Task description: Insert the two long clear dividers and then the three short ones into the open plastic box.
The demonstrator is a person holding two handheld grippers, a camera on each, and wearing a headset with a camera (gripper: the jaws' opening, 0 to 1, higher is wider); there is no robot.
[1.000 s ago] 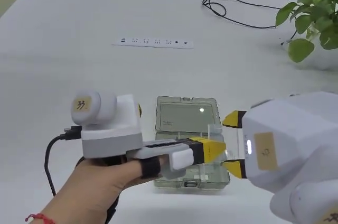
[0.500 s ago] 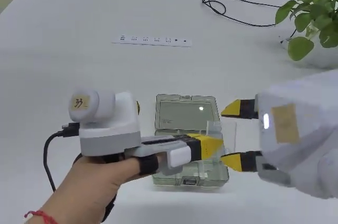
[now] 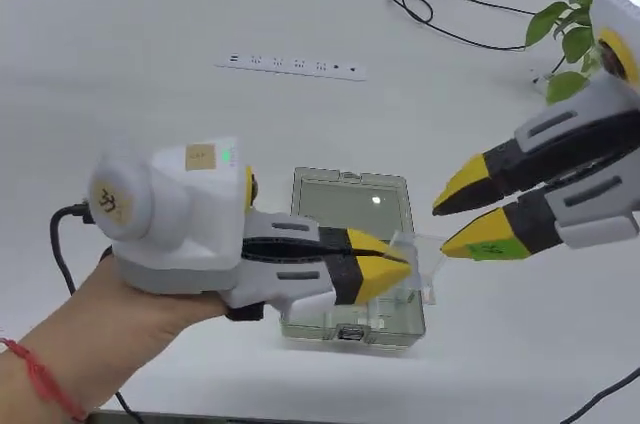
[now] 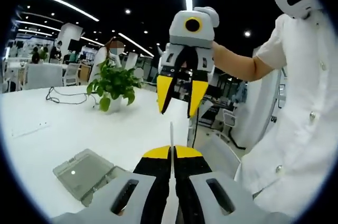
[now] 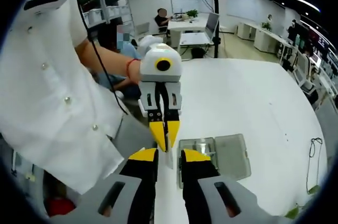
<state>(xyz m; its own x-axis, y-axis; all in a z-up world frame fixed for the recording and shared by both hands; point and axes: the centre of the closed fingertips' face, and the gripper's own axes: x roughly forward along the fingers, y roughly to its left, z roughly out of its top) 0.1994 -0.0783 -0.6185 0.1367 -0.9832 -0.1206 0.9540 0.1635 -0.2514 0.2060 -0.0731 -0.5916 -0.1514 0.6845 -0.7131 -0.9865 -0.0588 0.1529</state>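
Note:
The open clear plastic box (image 3: 330,322) lies on the white table, its lid (image 3: 350,206) folded back flat. My left gripper (image 3: 400,264) hovers over the box's right half, shut on a thin clear divider (image 3: 422,254) that sticks out past its yellow tips. In the left gripper view the divider (image 4: 171,135) shows edge-on between my shut jaws (image 4: 171,152). My right gripper (image 3: 445,228) faces it from the right, open, tips just short of the divider. In its own view the right gripper (image 5: 169,156) stands open, with the left gripper (image 5: 165,145) opposite and the box (image 5: 214,160) below.
A white power strip (image 3: 295,66) lies farther back on the table. A black cable (image 3: 440,14) curls at the far right, beside a potted green plant (image 3: 585,34). A person in a white shirt (image 4: 296,129) stands behind the grippers.
The right gripper opened off the divider and drew back up and to the right. The left gripper rolled and moved slightly right, still holding the divider.

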